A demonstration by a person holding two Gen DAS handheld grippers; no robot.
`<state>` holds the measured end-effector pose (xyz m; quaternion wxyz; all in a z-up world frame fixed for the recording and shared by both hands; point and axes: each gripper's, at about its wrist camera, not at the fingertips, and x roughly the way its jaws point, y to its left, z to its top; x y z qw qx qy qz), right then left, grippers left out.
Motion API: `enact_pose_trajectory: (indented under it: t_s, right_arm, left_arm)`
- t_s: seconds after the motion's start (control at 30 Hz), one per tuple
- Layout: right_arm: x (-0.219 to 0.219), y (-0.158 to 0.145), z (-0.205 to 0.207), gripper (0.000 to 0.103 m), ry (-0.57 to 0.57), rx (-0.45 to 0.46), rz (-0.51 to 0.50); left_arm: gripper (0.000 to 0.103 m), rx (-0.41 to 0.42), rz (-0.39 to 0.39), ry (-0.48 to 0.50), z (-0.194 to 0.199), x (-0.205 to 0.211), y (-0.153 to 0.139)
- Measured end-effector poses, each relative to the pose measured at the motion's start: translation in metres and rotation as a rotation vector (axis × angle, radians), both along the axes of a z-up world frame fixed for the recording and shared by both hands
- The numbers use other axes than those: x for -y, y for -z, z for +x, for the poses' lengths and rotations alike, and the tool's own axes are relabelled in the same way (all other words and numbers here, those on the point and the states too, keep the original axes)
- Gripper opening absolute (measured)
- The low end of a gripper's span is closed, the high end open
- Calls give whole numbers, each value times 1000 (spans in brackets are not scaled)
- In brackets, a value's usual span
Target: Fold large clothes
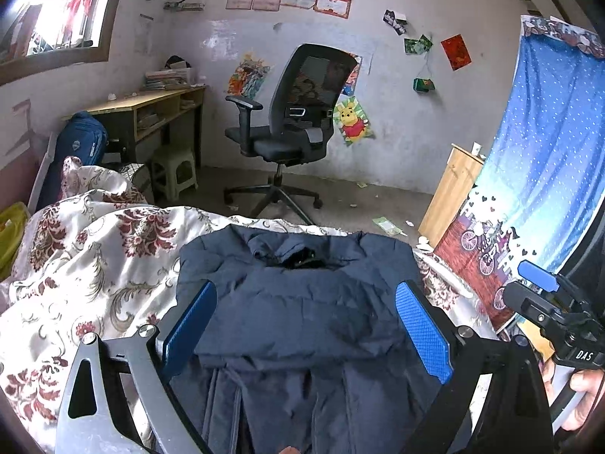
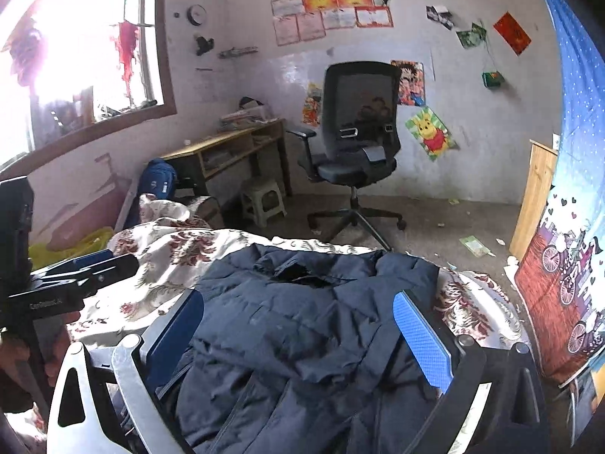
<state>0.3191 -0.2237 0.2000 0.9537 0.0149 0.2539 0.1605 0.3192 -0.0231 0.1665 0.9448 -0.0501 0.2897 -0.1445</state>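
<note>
A dark navy padded jacket (image 1: pixel 302 302) lies folded on a floral bedspread (image 1: pixel 87 265), collar toward the far edge of the bed. My left gripper (image 1: pixel 306 321) is open and empty, held above the jacket's near half. My right gripper (image 2: pixel 298 325) is also open and empty, above the same jacket (image 2: pixel 302 321). The right gripper shows at the right edge of the left wrist view (image 1: pixel 544 287), and the left gripper at the left edge of the right wrist view (image 2: pixel 87 268). The jacket's lower part runs out of view under both grippers.
A black office chair (image 1: pixel 291 121) stands on the floor past the bed. A wooden desk (image 1: pixel 151 106), a plastic stool (image 1: pixel 176 174) and a blue backpack (image 1: pixel 81 143) are at the left. A blue patterned curtain (image 1: pixel 544 151) and a wooden cabinet (image 1: pixel 450 189) are at the right.
</note>
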Motion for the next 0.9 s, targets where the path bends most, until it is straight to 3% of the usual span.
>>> enact_pose_trajectory:
  t_s: [0.23,0.4,0.9]
  right_arm:
    - [-6,22,-44,102,29,10,64]
    - [-6,31,-67,103,52,-2,66]
    - [-4,72,-107,103,54,-81,4]
  left_arm:
    - [93,40,39,-2,-44,-13,22]
    - [93,21,50,6,-66,-25,37]
    - [93,-14,152,40,-116,-36,85]
